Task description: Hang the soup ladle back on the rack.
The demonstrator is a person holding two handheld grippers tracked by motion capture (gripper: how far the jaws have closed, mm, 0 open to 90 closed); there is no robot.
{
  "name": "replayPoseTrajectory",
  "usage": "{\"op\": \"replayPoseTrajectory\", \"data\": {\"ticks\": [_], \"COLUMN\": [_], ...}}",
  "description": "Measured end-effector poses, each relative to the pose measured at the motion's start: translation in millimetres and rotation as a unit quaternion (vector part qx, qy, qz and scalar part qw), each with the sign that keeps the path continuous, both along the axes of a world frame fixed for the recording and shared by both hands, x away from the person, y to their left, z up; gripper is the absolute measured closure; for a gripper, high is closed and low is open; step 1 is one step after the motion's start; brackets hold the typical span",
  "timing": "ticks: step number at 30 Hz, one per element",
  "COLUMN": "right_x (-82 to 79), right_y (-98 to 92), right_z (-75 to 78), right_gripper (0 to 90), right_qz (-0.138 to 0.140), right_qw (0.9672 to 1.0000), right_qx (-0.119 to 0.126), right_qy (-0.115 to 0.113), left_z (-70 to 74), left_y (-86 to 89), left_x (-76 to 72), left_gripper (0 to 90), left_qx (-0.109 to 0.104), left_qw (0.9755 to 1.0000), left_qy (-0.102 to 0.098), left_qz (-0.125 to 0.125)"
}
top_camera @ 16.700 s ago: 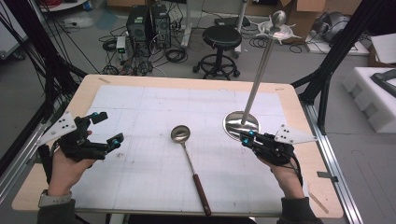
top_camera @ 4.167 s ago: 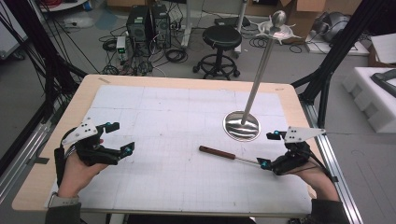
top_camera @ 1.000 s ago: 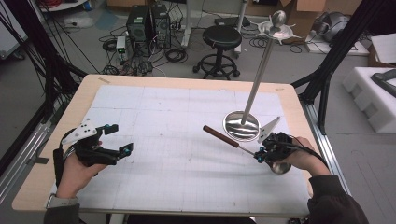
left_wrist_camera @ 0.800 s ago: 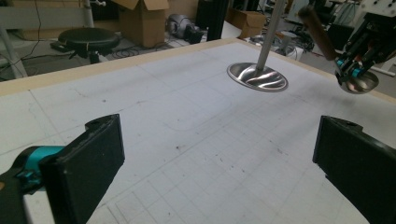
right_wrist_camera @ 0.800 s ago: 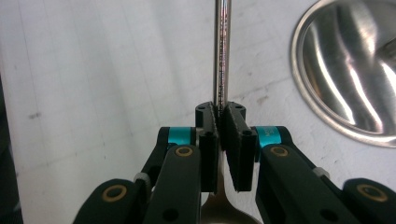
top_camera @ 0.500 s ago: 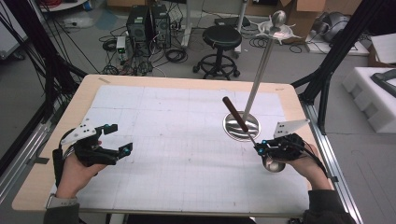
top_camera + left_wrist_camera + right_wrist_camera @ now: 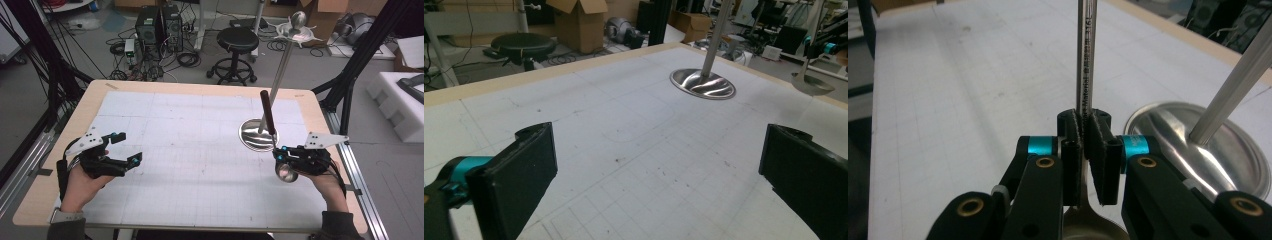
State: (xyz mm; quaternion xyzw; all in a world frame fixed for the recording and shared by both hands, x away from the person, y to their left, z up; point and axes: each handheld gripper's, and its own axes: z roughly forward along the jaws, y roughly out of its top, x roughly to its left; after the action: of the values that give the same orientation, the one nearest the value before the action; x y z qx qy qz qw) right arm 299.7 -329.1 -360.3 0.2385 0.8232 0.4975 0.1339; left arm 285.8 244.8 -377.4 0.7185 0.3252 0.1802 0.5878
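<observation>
A: Now the ladle [image 7: 274, 145] stands nearly upright at the right of the high view, bowl low beside the right tongs [image 7: 281, 156] and its dark handle tip pointing up, just in front of the stand's pole.

B: Half a second back the handle leaned more to the left, over the stand's round base. A second ago it lay flatter still, pointing toward the middle of the bench [image 7: 190, 150].

A: And much earlier the ladle lay flat on the bench, centre frame. It has been lifted and swung up since.

B: Grip?

A: In the right gripper view the right tongs [image 7: 1087, 137] are clamped on the steel shaft [image 7: 1084, 60], which rises straight up from between the pads, bowl at the bottom edge.

B: The metal stand [image 7: 259, 135] sits just left and above that hand, its pole slanting toward the upper right of the frame. Same place as before.

A: The left tongs [image 7: 127, 148] rest at the lower left, jaws wide apart, nothing between them. That hand has barely shifted. The left gripper view looks across bare gridded paper toward the stand's base [image 7: 702, 84] at upper right.
</observation>
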Motion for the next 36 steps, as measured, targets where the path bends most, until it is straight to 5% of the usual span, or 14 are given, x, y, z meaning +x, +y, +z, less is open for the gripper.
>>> {"op": "replayPoseTrajectory", "data": {"ticks": [5, 17, 36], "right_x": [0.3, -7.9, -9.3], "right_y": [1.3, -9.1, -38.0], "right_z": [2.3, 10.3, 9.7], "right_gripper": [84.5, 84.6, 84.6], "right_qz": [0.007, -0.034, -0.091], "right_qw": [0.9996, 0.997, 0.9886], "right_qx": [0.026, 0.064, 0.116], "right_qy": [-0.005, -0.028, -0.031], "left_z": [0.4, 0.2, 0.6], "left_y": [-0.7, -4.5, -5.9], "left_x": [-0.7, -1.1, -1.2], "left_gripper": [2.5, 2.5, 2.5], "left_qx": [-0.005, 0.003, 0.006], "left_qw": [0.9999, 0.9999, 0.9999], "left_qy": [-0.002, -0.003, -0.003], "left_qz": [-0.011, -0.012, -0.013]}}
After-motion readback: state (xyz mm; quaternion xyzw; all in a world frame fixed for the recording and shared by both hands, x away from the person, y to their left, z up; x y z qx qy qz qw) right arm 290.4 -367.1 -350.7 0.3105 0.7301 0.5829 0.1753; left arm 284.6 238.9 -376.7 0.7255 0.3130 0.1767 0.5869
